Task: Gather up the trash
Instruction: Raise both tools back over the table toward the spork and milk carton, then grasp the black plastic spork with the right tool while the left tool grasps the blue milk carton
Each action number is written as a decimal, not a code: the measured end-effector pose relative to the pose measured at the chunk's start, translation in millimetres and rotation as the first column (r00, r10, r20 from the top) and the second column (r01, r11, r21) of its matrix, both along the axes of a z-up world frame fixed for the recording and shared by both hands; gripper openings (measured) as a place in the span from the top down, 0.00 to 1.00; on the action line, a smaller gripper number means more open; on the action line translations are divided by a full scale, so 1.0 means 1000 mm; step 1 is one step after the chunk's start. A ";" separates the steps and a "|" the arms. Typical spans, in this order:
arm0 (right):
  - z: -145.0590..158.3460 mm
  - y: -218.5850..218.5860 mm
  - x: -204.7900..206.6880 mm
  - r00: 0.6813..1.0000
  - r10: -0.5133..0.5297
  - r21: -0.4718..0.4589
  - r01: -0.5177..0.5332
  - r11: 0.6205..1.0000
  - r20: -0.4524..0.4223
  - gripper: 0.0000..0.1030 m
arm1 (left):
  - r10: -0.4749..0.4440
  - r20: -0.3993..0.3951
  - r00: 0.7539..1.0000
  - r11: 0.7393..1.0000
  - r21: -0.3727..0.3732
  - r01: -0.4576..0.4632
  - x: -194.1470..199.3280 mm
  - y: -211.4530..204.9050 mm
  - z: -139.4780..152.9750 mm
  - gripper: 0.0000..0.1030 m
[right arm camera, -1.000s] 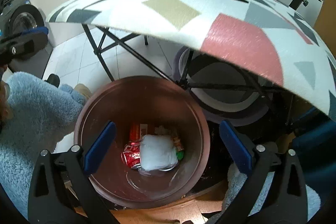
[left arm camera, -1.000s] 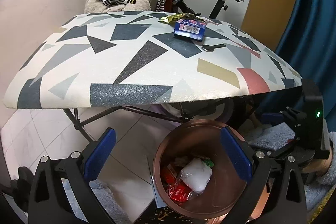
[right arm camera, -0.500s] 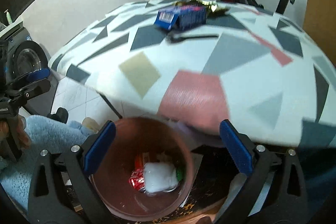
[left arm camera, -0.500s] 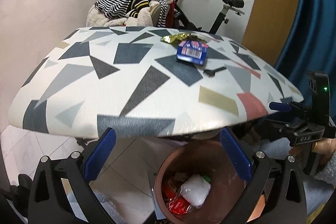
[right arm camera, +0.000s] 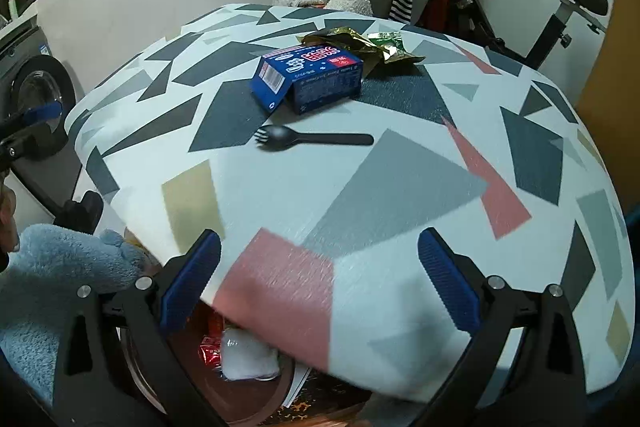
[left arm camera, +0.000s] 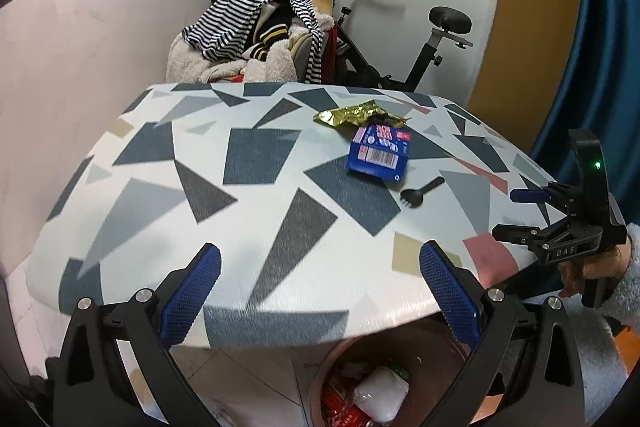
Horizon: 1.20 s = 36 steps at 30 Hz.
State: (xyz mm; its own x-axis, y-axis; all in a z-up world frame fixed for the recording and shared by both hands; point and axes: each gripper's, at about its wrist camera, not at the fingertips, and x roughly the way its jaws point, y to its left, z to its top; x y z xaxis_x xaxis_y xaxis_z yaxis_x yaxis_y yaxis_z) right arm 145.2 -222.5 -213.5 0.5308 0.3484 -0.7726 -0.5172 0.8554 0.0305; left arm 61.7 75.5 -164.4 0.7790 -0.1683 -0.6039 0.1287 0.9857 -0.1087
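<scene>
We held left hand-held gripper (left arm camera: 320, 291) and right hand-held gripper (right arm camera: 320, 287) released, empty, at near edge of table (right arm camera: 400, 187). Step: reaching for next trash. Blue box (right arm camera: 310, 77), black spork (right arm camera: 316, 138), gold wrapper (right arm camera: 360, 45) lay at table's far side; bin (left arm camera: 444, 367) below. Next, in our judgement: reach forward, clench on spork.

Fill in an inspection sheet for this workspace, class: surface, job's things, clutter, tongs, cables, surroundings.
Surface: patterned table, geometric print.
Job's things: blue box, gold wrapper behind it, black spork in front of it; brown bin below the table edge, trash inside.
Clutter: nothing seen.
Tongs: left tongs open, empty; right tongs open, empty.
Cables: nothing seen.
Surroundings: clothes pile, exercise bike, washing machine.
</scene>
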 end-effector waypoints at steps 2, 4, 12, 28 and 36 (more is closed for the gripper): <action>0.000 0.001 0.007 1.000 0.009 -0.005 -0.009 1.000 -0.007 0.06 | -0.008 0.008 1.000 1.000 0.007 0.008 0.005 -0.001 0.005 0.06; 0.000 0.001 0.013 1.000 0.019 -0.010 -0.019 1.000 -0.012 0.06 | -0.010 0.019 1.000 1.000 0.014 0.010 0.010 -0.001 0.009 0.06; -0.001 0.004 0.040 0.991 0.124 -0.049 -0.126 0.991 -0.043 0.18 | -0.038 0.018 0.999 0.999 0.025 0.037 0.027 -0.003 0.018 0.06; -0.010 0.064 0.091 0.914 0.403 -0.221 -0.405 0.887 -0.053 0.32 | -0.044 -0.031 0.999 0.998 -0.042 0.042 0.056 0.007 0.002 0.06; -0.021 0.063 0.106 0.885 0.428 -0.124 -0.453 0.883 -0.182 0.55 | -0.052 -0.037 0.998 0.997 -0.063 0.049 0.063 0.008 -0.005 0.06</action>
